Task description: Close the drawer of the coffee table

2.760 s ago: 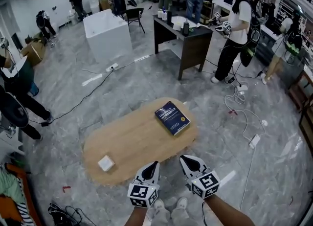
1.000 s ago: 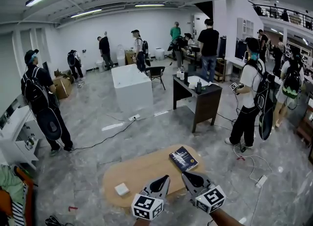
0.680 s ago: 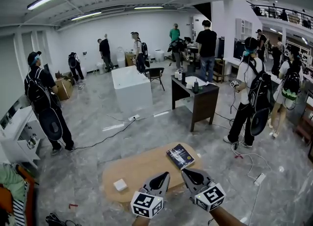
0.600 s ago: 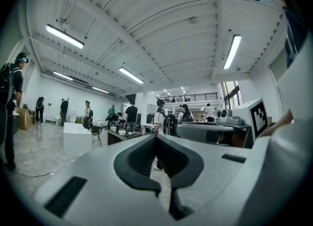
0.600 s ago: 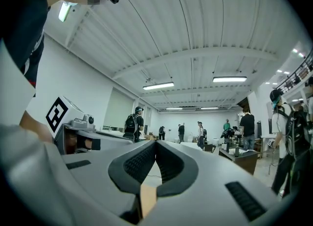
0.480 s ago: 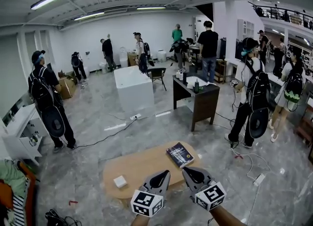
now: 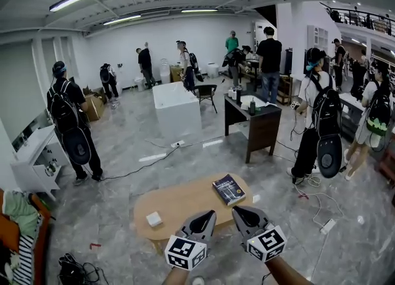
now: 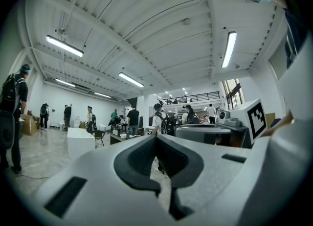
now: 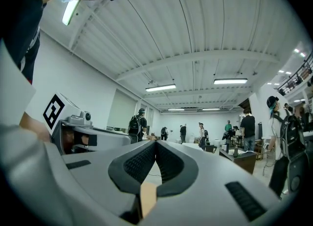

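Observation:
The oval wooden coffee table (image 7: pixel 185 206) stands on the floor below and in front of me, with no drawer showing from this side. My left gripper (image 7: pixel 208 216) and right gripper (image 7: pixel 237 211) hover side by side above its near edge, both shut with nothing held. In the left gripper view the left gripper (image 8: pixel 155 137) has its jaw tips together, aimed level across the room. The right gripper view shows the right gripper (image 9: pixel 156 142) the same way, tips touching.
On the table lie a dark blue book (image 7: pixel 229 189) at the right and a small white box (image 7: pixel 153 219) at the left. A dark desk (image 7: pixel 250 126), a white block (image 7: pixel 177 111), floor cables and several people stand beyond.
The head view has lifted from looking steeply down at the table to looking out across the room. Both grippers stay shut and side by side at the table's near edge.

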Available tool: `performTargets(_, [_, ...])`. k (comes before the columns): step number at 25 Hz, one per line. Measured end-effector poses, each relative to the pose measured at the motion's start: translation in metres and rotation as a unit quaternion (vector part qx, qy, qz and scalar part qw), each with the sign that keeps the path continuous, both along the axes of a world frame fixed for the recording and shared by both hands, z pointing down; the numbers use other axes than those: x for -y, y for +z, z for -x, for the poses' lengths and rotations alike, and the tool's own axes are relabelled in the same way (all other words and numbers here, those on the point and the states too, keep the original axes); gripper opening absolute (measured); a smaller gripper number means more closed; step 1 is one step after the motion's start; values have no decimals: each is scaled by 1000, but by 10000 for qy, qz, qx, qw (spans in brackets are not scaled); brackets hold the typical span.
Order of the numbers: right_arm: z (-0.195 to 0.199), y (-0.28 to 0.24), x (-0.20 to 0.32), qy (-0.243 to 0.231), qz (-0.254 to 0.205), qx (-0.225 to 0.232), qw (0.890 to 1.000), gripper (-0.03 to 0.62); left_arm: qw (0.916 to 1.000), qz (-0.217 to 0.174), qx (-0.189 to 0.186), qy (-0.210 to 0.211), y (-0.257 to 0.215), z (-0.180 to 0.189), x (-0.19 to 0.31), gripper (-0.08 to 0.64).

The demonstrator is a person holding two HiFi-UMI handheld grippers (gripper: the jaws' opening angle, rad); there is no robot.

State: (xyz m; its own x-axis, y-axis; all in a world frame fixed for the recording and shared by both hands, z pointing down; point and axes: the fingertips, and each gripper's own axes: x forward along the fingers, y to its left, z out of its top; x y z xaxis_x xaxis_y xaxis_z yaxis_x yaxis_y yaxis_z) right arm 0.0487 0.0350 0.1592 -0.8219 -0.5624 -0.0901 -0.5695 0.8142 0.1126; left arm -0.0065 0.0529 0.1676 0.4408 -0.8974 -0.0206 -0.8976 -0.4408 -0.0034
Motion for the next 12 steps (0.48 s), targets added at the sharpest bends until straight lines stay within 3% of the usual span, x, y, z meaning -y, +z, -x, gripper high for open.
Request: performTargets(12, [-11, -3, -18, -97, -41, 90, 9999, 12, 9999, -40, 50, -126, 1, -10, -23, 3])
